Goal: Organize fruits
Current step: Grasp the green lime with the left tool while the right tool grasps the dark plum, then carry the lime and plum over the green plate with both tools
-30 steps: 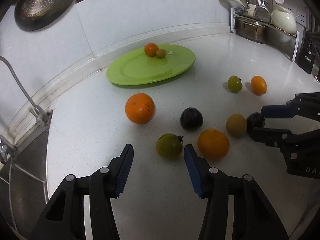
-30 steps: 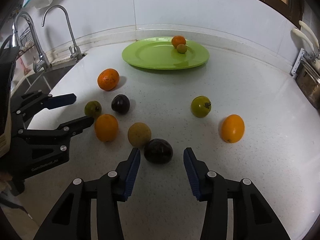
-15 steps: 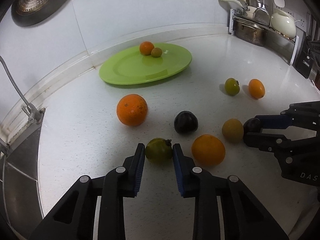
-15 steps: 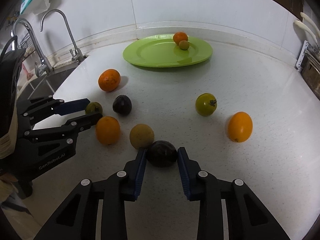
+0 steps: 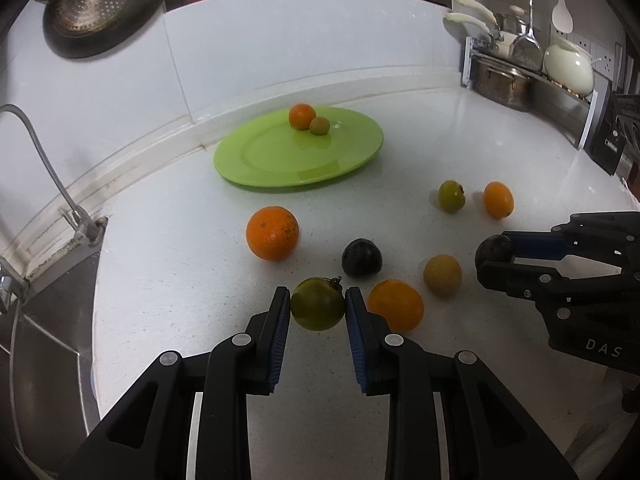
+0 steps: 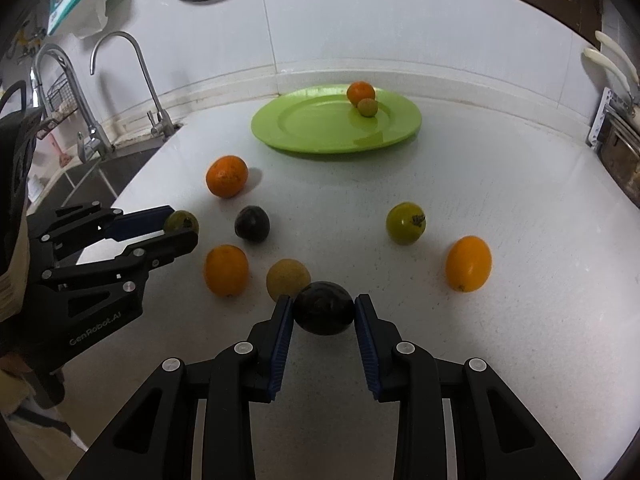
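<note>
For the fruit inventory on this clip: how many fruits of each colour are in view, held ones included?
Orange: 4
Green: 2
Dark purple: 2
Yellow-tan: 2
Total: 10

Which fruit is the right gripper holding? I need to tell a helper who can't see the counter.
Start at the green plate by the back wall and come toward the near counter edge. There the right gripper is shut on the dark purple fruit. It touches a tan fruit; a second dark fruit lies free farther back.
</note>
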`<state>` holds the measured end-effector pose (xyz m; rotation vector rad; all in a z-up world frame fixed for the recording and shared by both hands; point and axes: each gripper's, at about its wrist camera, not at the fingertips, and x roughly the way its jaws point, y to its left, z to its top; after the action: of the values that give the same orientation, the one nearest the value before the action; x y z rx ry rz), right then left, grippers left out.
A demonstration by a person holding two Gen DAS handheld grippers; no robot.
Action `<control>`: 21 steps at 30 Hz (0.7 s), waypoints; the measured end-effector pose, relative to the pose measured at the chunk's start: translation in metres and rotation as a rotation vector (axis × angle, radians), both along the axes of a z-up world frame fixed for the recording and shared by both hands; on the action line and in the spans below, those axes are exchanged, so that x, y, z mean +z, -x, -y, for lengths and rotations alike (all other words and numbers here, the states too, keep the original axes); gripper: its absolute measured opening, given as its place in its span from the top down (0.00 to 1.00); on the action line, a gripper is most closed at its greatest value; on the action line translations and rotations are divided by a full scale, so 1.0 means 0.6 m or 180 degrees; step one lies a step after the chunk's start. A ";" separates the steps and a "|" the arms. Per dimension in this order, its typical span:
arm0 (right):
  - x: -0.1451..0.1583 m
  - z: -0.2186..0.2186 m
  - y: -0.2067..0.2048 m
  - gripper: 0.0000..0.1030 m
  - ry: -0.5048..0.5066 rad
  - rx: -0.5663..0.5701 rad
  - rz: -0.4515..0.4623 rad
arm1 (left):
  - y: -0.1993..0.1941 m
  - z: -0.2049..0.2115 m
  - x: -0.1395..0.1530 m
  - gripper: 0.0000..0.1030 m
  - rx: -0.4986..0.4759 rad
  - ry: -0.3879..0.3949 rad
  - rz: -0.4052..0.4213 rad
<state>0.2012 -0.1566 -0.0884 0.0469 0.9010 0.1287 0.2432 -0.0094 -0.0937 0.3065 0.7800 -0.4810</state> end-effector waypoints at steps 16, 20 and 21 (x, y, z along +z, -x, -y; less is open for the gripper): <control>0.054 -0.001 0.006 0.68 -0.0063 0.0085 0.0294 | 0.016 -0.012 0.047 0.77 0.0147 0.0163 0.0134; 0.047 -0.006 0.001 0.68 -0.0157 0.0120 0.0225 | 0.029 -0.026 0.038 0.76 0.0213 0.0147 0.0127; 0.043 -0.008 0.001 0.68 -0.0175 0.0137 0.0203 | 0.031 -0.029 0.034 0.73 0.0227 0.0153 0.0097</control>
<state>0.2007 -0.1515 -0.0626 0.0741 0.8351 0.1942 0.2244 0.0082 -0.0734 0.2402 0.7461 -0.4265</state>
